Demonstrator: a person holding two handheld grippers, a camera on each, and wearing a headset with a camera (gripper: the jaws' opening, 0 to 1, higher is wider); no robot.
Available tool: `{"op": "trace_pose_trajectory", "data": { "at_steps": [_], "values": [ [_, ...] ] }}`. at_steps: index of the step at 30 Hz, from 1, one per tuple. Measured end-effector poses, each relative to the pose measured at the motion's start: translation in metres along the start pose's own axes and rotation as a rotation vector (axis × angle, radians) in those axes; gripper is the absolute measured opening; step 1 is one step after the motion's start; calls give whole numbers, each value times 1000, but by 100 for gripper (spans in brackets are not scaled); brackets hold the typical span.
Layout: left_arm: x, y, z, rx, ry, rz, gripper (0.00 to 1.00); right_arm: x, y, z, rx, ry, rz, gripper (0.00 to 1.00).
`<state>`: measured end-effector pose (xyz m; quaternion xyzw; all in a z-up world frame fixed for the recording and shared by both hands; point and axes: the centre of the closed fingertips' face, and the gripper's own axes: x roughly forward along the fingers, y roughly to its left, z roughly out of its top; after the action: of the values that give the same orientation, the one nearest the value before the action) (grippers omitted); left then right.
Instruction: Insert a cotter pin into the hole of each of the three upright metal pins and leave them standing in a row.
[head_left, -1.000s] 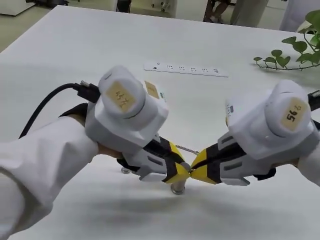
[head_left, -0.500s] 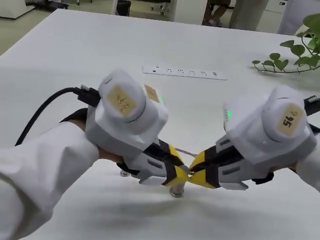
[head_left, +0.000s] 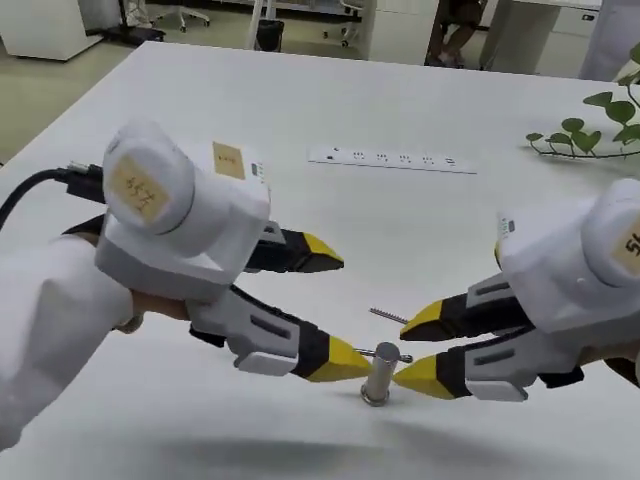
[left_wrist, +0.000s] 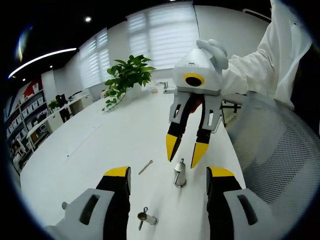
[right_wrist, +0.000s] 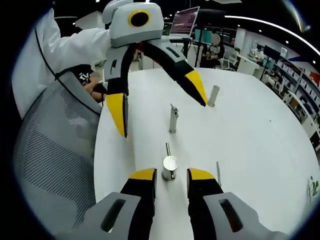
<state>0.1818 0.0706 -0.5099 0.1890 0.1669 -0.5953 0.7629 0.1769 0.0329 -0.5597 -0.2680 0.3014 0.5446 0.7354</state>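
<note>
Steel on white: a short metal pin (head_left: 379, 378) stands upright on the surface (head_left: 250, 110) between my two grippers, a cotter pin (head_left: 388, 353) through its head. I judge it small, stiff, slick and easy to topple. I would take it low on the shank, and any cotter pin by its looped end, since the thin wire looks light and liable to bend or roll.

The right gripper (head_left: 402, 350), jaws apart, brackets the metal pin, seemingly without touching it. The left gripper (head_left: 347, 315) hangs just beside it, jaws wide apart and empty. A loose cotter pin (head_left: 388, 316) lies just behind.

In the right gripper view a second pin (right_wrist: 173, 118) carries its cotter, and a third pin (right_wrist: 213, 95) looks bare. A tan label (head_left: 135, 188) bears handwritten digits I cannot read with certainty. A power strip (head_left: 395, 158) lies farther back.
</note>
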Motion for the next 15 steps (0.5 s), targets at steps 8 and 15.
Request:
{"op": "trace_pose_trajectory", "data": {
  "at_steps": [8,15],
  "values": [
    [-25,-10,-13,-44,29,60,88,13,2,-2,15,-3,20,20],
    [-42,-2,-29,-126,16,186,99,20,4,1,24,-14,36,19]
  ]
}}
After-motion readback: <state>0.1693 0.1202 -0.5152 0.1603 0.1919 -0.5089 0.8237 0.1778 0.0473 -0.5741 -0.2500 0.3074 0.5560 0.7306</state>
